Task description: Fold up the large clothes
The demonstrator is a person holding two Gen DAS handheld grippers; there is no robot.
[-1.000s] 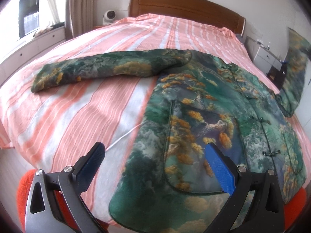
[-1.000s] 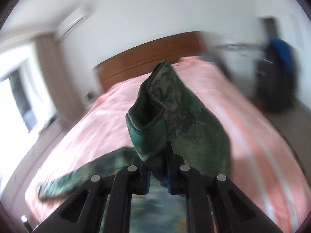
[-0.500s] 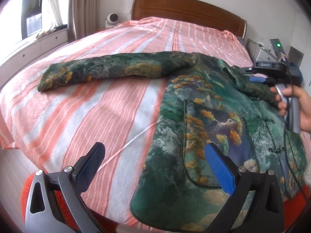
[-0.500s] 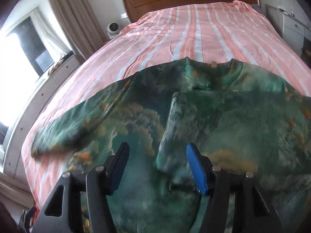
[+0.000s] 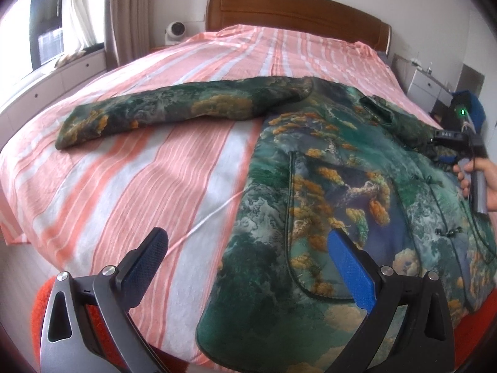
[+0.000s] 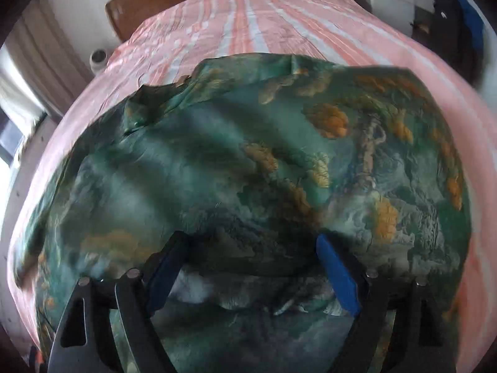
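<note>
Between the left gripper's [image 5: 247,259] blue-padded fingers [image 5: 349,269] there is a wide gap with nothing in it; the right pad hangs over the near corner of the jacket [image 5: 335,211], the left pad over bare bedsheet [image 5: 139,174], and neither visibly touches cloth. That gripper sits low at the near edge of the bed, pointing toward the headboard [image 5: 298,15].

Over the jacket, the right gripper [image 6: 248,267] is likewise spread wide and grips nothing. Its fingers [image 6: 337,275] hover close above the dark green cloth [image 6: 217,161], and a folded edge of the fabric lies between them; whether the pads touch it cannot be told. Seen from the left wrist, a hand [image 5: 478,183] holds this tool's handle at the right edge, above the jacket's buttoned front.

The jacket lies flat across the near right part of the bed, front up, a pocket facing the camera. Its left sleeve [image 5: 174,112] stretches out to the left over the pink and white stripes. The right sleeve looks folded in over the chest. A white camera [image 5: 175,31] stands far left, beside the headboard.
</note>
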